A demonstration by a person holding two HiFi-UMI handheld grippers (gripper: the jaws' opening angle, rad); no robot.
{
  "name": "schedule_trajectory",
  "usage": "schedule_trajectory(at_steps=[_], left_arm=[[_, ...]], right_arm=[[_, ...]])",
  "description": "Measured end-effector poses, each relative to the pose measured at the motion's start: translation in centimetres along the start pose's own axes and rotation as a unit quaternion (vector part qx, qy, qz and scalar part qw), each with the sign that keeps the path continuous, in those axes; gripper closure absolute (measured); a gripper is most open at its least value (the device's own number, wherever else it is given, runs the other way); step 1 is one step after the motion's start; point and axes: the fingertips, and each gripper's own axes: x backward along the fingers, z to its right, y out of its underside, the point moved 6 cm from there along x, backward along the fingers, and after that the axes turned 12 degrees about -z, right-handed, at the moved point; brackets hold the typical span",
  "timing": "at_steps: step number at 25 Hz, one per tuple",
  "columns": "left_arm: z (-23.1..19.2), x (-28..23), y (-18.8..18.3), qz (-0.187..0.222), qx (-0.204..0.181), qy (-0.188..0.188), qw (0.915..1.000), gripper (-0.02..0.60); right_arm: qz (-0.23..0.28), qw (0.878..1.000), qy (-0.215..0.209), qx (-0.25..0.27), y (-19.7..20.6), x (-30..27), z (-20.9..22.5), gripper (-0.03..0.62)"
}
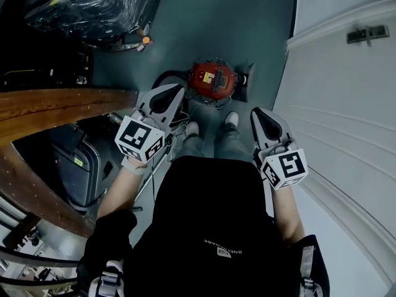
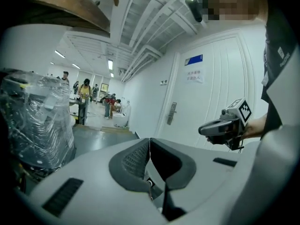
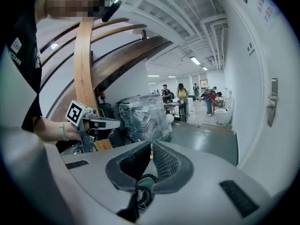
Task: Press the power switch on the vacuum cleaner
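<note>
Down on the floor (image 1: pixel 247 30), just beyond the person's shoes (image 1: pixel 232 119), sits the red vacuum cleaner (image 1: pixel 212 79). Its power switch is too small to pick out. The left gripper (image 1: pixel 178 91) and right gripper (image 1: pixel 257 114) are held clear of it, each with jaws pressed together on nothing.

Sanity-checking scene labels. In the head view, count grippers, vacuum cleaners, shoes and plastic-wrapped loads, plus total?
Grippers: 2, left gripper and right gripper
Vacuum cleaners: 1, red vacuum cleaner
Shoes: 2, left shoe and right shoe
Plastic-wrapped loads: 1, plastic-wrapped load
Total: 6
</note>
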Motion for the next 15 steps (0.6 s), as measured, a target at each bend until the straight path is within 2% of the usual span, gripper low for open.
schedule_trajectory(at_steps=[8,15], left_arm=[[3.1,6.1,-0.9,0.060,0.065,-0.063,0.9941,0.566],[4.9,8.7,-2.3,0.097,0.091,-0.113,0.9846,0.566]], right_arm=[[0.002,0.997,-0.062,0.039,-3.1,-0.6,-1.7,0.559],[0.017,0.989,-0.116,0.087,-6.6,-1.6,-2.9,0.559]])
